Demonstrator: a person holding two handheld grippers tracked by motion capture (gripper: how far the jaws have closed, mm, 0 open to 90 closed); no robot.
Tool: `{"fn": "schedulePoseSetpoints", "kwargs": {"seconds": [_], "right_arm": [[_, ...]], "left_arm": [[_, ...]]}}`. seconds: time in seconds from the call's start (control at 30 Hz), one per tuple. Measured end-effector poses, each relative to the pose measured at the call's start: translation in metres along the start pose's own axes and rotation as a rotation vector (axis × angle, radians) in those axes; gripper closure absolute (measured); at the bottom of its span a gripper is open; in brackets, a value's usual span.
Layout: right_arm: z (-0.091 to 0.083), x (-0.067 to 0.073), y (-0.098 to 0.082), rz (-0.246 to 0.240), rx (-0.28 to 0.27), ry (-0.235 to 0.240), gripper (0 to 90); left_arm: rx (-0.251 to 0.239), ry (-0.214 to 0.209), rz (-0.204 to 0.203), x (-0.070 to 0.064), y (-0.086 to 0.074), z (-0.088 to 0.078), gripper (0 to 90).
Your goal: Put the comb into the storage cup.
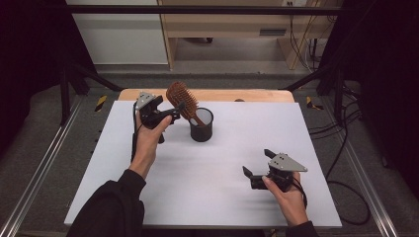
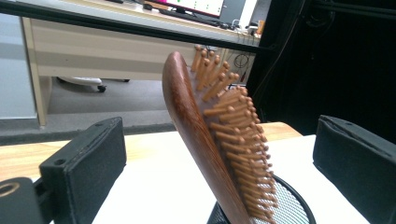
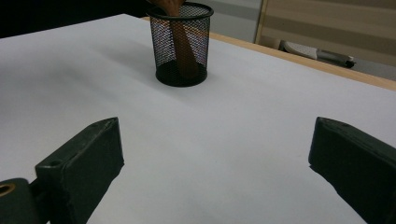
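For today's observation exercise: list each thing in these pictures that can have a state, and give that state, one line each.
Hairbrush: standing tilted, handle down in the cup, head between the open left jaws, not gripped.
Mesh cup: upright on the table, holding the brush handle.
Left tool: open.
Right tool: open, holding nothing.

The hairbrush stands handle-down in the mesh cup at the table's far middle, leaning left.
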State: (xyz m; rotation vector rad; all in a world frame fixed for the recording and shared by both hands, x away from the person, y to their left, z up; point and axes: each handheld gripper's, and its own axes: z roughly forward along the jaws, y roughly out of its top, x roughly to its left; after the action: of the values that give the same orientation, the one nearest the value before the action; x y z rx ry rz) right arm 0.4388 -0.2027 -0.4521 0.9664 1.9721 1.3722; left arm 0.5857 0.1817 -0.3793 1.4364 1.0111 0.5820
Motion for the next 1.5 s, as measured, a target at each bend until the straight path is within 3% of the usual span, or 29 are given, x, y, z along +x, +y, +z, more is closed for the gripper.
{"fn": "schedulePoseSetpoints", "kwargs": {"seconds": [0.2, 0.37, 0.8, 1.03, 1.2, 1.33, 1.5], "right_arm": [[0.0, 0.0, 0.0, 0.001, -0.002, 0.002, 3.3], [0.002, -0.002, 0.0, 0.008, 0.008, -0.004, 4.0], [0.0, 0.0, 0.001, 0.01, 0.003, -0.001, 3.5], [0.0, -0.001, 0.001, 0.015, 0.008, -0.008, 3.6], [0.0, -0.001, 0.001, 0.019, 0.011, -0.007, 3.8], [-0.001, -0.001, 0.001, 0.021, 0.009, -0.011, 3.7], [-0.001, -0.001, 0.0, 0.021, 0.007, -0.006, 3.4]], "left_arm": [[0.006, 0.002, 0.014, -0.003, -0.003, -0.005, 2.8], [0.012, 0.017, 0.067, -0.008, -0.008, -0.014, 2.8], [0.004, 0.011, 0.086, -0.009, -0.009, -0.045, 2.7], [0.011, 0.019, 0.152, -0.011, -0.009, -0.062, 2.7], [0.007, 0.019, 0.158, -0.011, -0.01, -0.073, 2.6], [-0.013, 0.028, 0.134, -0.01, -0.009, -0.077, 2.3], [-0.025, 0.036, 0.143, -0.011, -0.007, -0.086, 2.5]]}}
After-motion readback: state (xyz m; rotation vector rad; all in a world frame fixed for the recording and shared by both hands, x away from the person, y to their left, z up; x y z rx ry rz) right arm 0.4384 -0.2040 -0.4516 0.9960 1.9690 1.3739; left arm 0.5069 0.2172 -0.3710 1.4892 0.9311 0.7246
